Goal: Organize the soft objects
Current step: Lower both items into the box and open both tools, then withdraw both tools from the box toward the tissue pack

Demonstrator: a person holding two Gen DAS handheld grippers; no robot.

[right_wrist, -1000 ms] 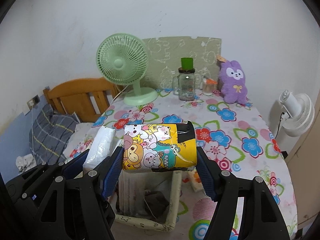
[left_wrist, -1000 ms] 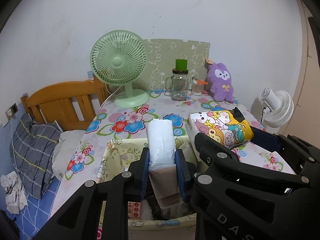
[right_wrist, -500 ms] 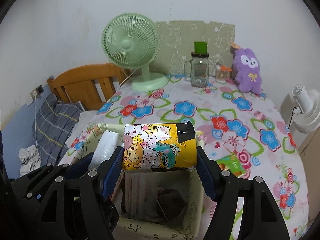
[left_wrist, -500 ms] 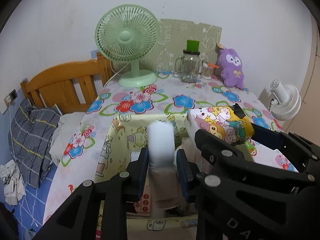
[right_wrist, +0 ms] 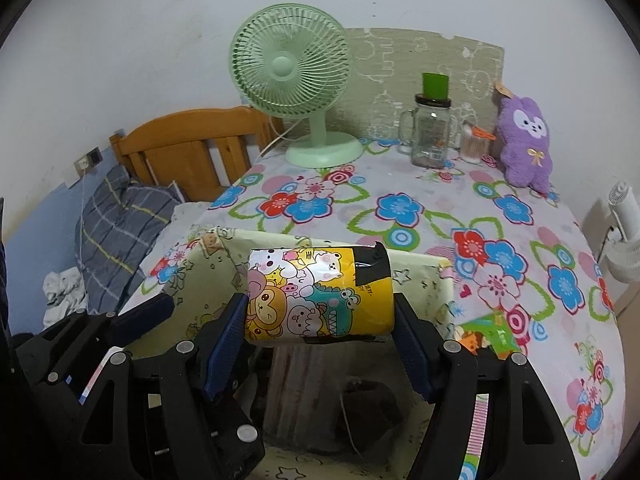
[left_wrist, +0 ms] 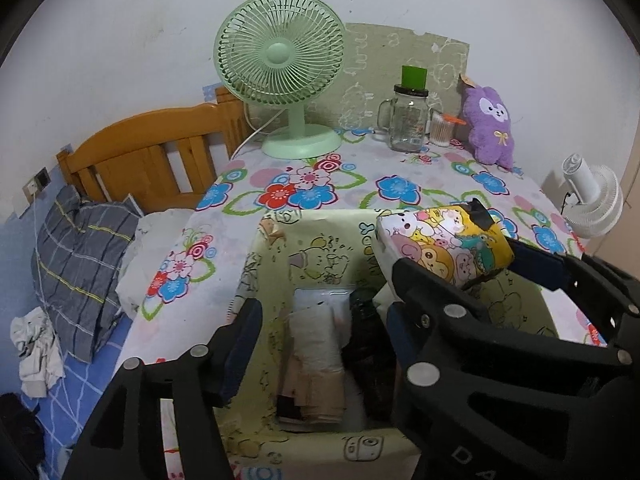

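A pale yellow cartoon-print storage box (left_wrist: 312, 248) stands open at the table's near edge; it also shows in the right wrist view (right_wrist: 224, 276). My left gripper (left_wrist: 320, 344) is open and empty above it. A white tissue pack (left_wrist: 316, 340) lies inside the box below the left gripper, beside a dark item (left_wrist: 366, 344). My right gripper (right_wrist: 320, 324) is shut on a yellow cartoon-print tissue pack (right_wrist: 316, 296) and holds it over the box; the pack also shows in the left wrist view (left_wrist: 444, 244).
A green desk fan (left_wrist: 282, 64), a glass jar with green lid (left_wrist: 408, 116), a small cotton swab jar (left_wrist: 440, 128) and a purple plush rabbit (left_wrist: 492, 124) stand at the table's back. A wooden headboard (left_wrist: 152, 152) and pillow (left_wrist: 80, 272) are left. A white fan (left_wrist: 596, 204) is right.
My left gripper has opened and let go of the white tissue pack, which now lies inside the box. My right gripper has moved forward over the box, still holding the cartoon pack.
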